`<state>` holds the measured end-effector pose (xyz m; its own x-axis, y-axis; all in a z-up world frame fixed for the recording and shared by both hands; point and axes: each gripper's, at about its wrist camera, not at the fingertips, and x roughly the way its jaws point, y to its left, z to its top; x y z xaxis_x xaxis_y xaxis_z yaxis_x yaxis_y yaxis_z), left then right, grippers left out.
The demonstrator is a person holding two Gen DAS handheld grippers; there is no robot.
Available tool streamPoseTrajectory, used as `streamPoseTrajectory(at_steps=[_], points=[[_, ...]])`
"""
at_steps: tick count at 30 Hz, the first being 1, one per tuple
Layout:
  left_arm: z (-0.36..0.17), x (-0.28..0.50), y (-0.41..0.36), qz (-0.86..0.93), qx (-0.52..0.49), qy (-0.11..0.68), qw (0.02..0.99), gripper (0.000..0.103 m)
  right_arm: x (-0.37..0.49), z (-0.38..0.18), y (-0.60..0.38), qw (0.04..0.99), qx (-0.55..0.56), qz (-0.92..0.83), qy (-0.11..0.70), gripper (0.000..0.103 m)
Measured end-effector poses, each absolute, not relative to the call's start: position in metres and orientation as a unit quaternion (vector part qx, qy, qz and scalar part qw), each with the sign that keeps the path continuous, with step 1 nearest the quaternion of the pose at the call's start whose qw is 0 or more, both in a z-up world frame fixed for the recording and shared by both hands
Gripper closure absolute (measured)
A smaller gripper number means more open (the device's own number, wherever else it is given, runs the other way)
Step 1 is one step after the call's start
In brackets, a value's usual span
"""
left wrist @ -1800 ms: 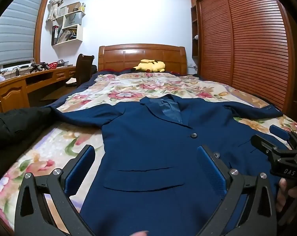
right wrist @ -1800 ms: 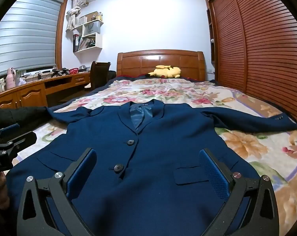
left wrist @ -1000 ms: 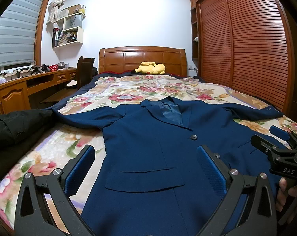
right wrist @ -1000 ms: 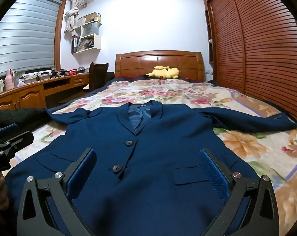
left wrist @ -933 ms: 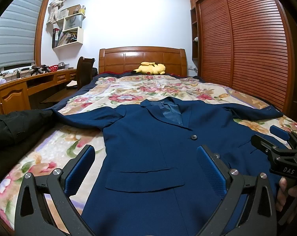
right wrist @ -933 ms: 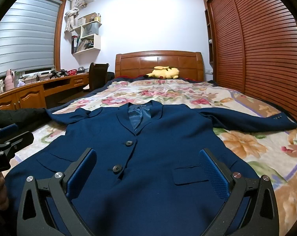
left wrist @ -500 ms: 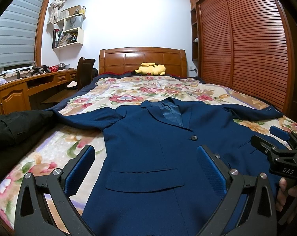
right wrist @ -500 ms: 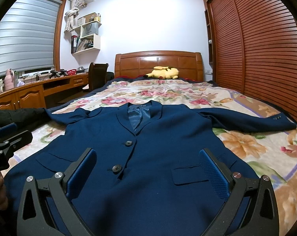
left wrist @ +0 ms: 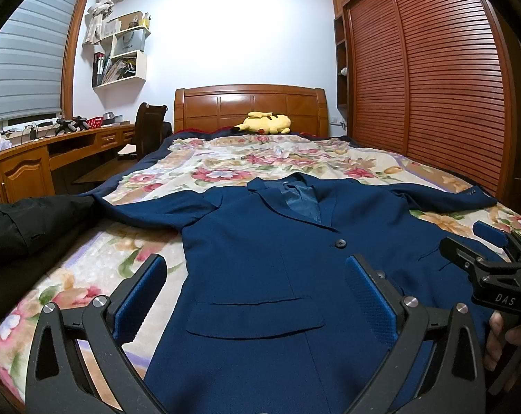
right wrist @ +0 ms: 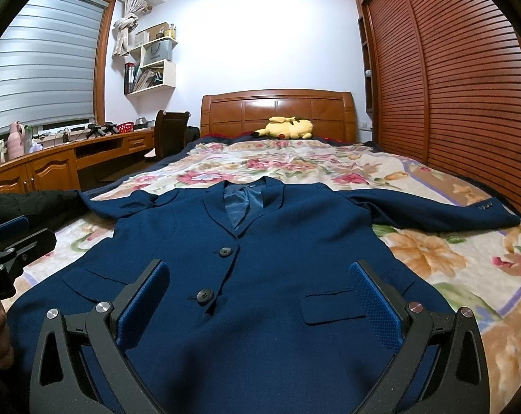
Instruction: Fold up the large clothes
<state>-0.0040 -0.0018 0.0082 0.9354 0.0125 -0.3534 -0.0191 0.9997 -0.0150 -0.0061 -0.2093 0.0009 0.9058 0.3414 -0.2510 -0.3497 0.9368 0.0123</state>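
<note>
A navy blue suit jacket (left wrist: 277,258) (right wrist: 277,241) lies flat and face up on the floral bedspread (left wrist: 246,162), buttoned, collar toward the headboard and both sleeves spread sideways. My left gripper (left wrist: 257,296) hovers open above the jacket's lower left part, near a flap pocket (left wrist: 253,317). My right gripper (right wrist: 260,296) hovers open above the lower front, between the lower button (right wrist: 205,295) and the other flap pocket (right wrist: 333,305). Neither holds cloth. Each gripper also shows at the edge of the other's view, held by a hand (left wrist: 502,338).
A black garment (left wrist: 22,227) lies at the bed's left edge, over the end of the jacket's sleeve. A yellow plush toy (left wrist: 265,122) rests by the wooden headboard (left wrist: 250,103). A desk (left wrist: 36,158) and chair (left wrist: 150,127) stand left; slatted wardrobe doors (left wrist: 450,86) line the right.
Both grippers have tilted or lifted slightly, so the jacket sits a little lower in the views. The jacket has not moved and both grippers stay open.
</note>
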Motion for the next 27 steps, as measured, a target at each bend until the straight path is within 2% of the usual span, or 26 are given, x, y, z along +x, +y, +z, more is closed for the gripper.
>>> streamPoseTrajectory(at_steps=[27], points=[[0.0108, -0.0041, -0.0002, 0.009, -0.008, 0.176, 0.984, 0.0, -0.0061, 0.0006, -0.2092, 0.976, -0.016, 0.177, 0.126, 0.0]])
